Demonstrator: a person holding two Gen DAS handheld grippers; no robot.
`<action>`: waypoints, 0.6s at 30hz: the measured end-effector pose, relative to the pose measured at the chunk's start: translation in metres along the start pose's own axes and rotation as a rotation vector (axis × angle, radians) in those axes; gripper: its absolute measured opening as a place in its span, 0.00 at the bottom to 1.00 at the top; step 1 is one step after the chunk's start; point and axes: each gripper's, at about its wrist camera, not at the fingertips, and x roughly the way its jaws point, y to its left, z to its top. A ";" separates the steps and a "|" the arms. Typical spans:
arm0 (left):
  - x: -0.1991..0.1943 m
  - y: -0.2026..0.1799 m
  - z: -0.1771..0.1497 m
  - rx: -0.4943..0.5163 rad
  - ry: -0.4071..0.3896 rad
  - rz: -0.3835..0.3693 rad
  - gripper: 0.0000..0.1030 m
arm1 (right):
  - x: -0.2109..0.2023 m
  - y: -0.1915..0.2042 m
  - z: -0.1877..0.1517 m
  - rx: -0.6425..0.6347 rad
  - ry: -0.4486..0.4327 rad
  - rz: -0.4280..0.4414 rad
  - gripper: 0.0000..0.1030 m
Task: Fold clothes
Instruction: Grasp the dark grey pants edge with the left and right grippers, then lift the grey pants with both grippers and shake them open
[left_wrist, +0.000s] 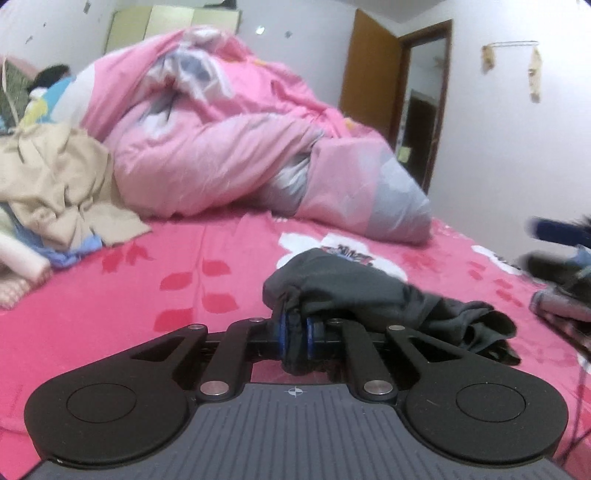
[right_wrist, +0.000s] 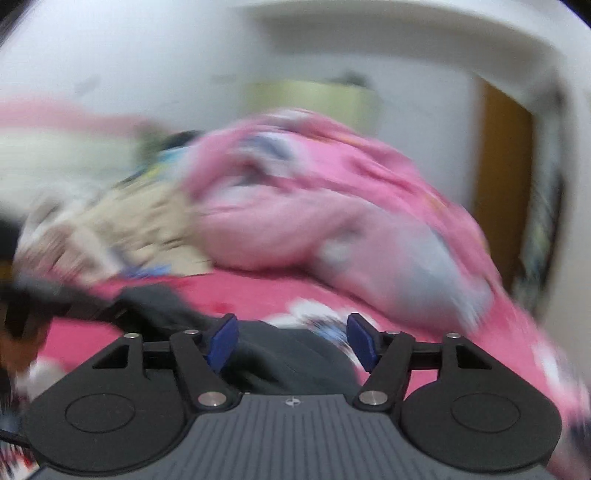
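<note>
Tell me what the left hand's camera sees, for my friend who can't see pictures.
The left tongs pinch a bunch of a crumpled dark grey cloth garment lying on a bright pink flowered bedsheet. Behind it sit a big puffy pink quilt and a rumpled beige cloth.

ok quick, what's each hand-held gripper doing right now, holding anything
left hand-held gripper: closed on the dark garment.
right hand-held gripper: open, holding nothing; the dark garment lies below its pads, untouched.
</note>
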 end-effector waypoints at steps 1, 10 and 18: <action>-0.005 -0.001 0.001 0.005 -0.006 -0.003 0.08 | 0.010 0.019 0.005 -0.107 -0.007 0.038 0.68; -0.027 -0.001 0.008 0.046 -0.064 -0.061 0.07 | 0.080 0.117 0.006 -0.646 0.067 0.191 0.54; -0.025 0.010 -0.001 -0.015 -0.053 -0.160 0.35 | 0.102 0.071 0.040 -0.395 0.084 0.022 0.06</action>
